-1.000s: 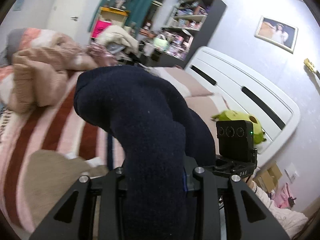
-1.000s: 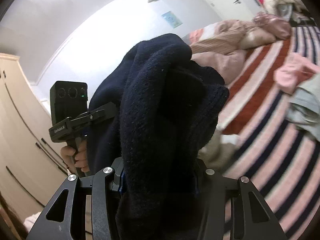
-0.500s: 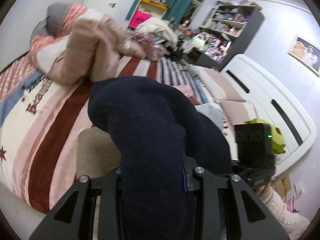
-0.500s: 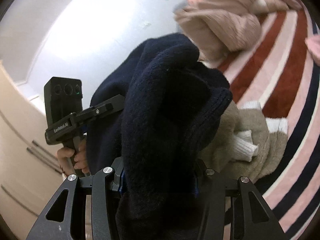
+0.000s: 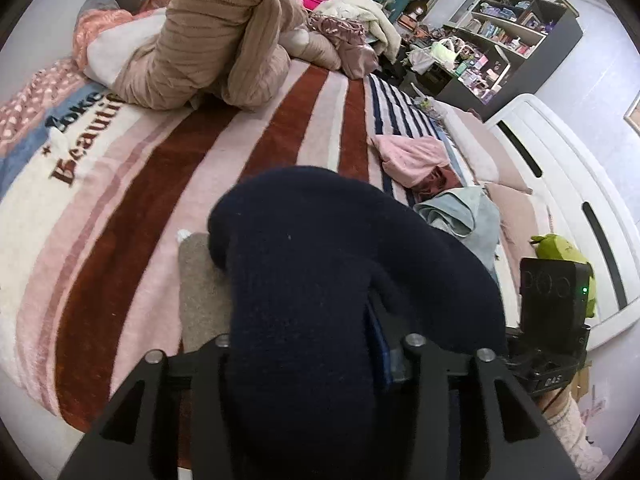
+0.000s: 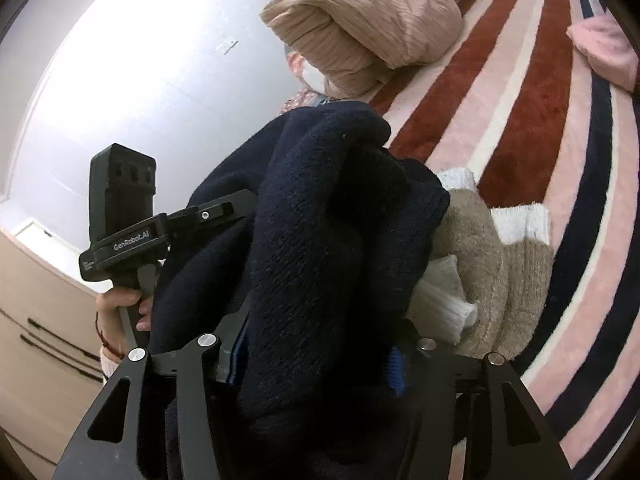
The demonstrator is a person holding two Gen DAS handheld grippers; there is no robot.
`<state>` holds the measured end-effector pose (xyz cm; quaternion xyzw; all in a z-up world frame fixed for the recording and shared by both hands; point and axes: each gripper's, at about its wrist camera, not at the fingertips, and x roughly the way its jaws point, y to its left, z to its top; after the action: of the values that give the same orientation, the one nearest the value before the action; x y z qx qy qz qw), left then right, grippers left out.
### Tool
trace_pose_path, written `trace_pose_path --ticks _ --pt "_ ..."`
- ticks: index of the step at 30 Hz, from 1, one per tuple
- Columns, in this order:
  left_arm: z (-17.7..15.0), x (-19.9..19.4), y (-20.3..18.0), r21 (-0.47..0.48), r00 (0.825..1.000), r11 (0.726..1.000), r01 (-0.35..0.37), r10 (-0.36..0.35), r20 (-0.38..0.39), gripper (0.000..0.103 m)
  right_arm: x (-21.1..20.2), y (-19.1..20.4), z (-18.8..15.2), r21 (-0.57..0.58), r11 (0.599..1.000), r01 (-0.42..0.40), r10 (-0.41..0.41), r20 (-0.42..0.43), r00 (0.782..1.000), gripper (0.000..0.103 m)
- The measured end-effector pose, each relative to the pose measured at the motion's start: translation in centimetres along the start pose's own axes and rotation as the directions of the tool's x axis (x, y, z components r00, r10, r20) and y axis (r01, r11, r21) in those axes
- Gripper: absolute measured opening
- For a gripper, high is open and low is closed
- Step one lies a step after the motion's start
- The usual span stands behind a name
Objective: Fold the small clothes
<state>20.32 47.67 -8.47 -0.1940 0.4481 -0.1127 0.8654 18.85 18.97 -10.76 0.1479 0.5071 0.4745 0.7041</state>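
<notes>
A dark navy knit garment (image 5: pixel 320 280) is bunched between both grippers and held above the striped bed. My left gripper (image 5: pixel 308 356) is shut on one part of it; the cloth hides the fingertips. My right gripper (image 6: pixel 316 364) is shut on another part of the navy garment (image 6: pixel 320 240), which fills the middle of that view. The left gripper's body (image 6: pixel 120 216) shows at the left of the right wrist view. A folded beige and white garment (image 6: pixel 492 264) lies on the bed just below; it also shows in the left wrist view (image 5: pixel 202 280).
The striped pink, red and navy blanket (image 5: pixel 160 200) covers the bed. A tan ribbed quilt heap (image 5: pixel 212 32) lies at the far end. A pink garment (image 5: pixel 412 156) and a light blue one (image 5: pixel 460 216) lie at the right, near the white headboard (image 5: pixel 560 184).
Both grippers have tilted down toward the bed with the navy garment still held. The beige folded garment and the blanket have come into fuller view below.
</notes>
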Motion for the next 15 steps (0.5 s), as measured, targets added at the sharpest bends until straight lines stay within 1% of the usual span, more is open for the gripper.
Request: trace_pose_path --ticks 1,2,4,5,8,11,15 --pt "0.0 -0.3 -0.2 0.005 1.000 1.000 -0.024 0.024 0.016 0.049 -0.2 0.1 -0.1 0.000 1.000 0.001 -0.001 0.001 1.000 0.052" --pt "0.1 -0.7 -0.3 0.008 0.998 0.999 -0.047 0.047 0.033 0.056 -0.4 0.2 -0.1 -0.007 1.000 0.008 -0.008 0.005 1.000 0.055" --pt "0.2 -1.5 -0.7 0.013 0.994 0.996 -0.087 0.086 0.066 0.066 -0.5 0.6 0.0 -0.025 0.999 0.025 -0.024 0.014 1.000 0.057" --pt "0.2 -1.7 -0.7 0.007 0.993 0.996 -0.093 0.092 0.072 0.070 -0.8 0.8 0.0 -0.036 0.999 0.033 -0.032 0.020 0.999 0.058" --pt "0.2 -2.3 -0.6 -0.017 0.991 0.995 -0.103 0.104 0.088 0.072 -1.5 1.0 0.1 -0.051 0.997 0.062 -0.060 0.040 0.997 0.061" --pt "0.1 -2.9 -1.2 -0.009 0.985 0.991 -0.133 0.133 0.114 0.072 -2.3 0.9 0.1 -0.057 0.995 0.085 -0.082 0.058 0.995 0.061" --pt "-0.2 -4.4 -3.2 0.031 0.968 0.981 -0.190 0.182 0.175 0.072 -4.3 0.9 -0.2 -0.076 0.991 0.113 -0.105 0.103 0.989 0.061"
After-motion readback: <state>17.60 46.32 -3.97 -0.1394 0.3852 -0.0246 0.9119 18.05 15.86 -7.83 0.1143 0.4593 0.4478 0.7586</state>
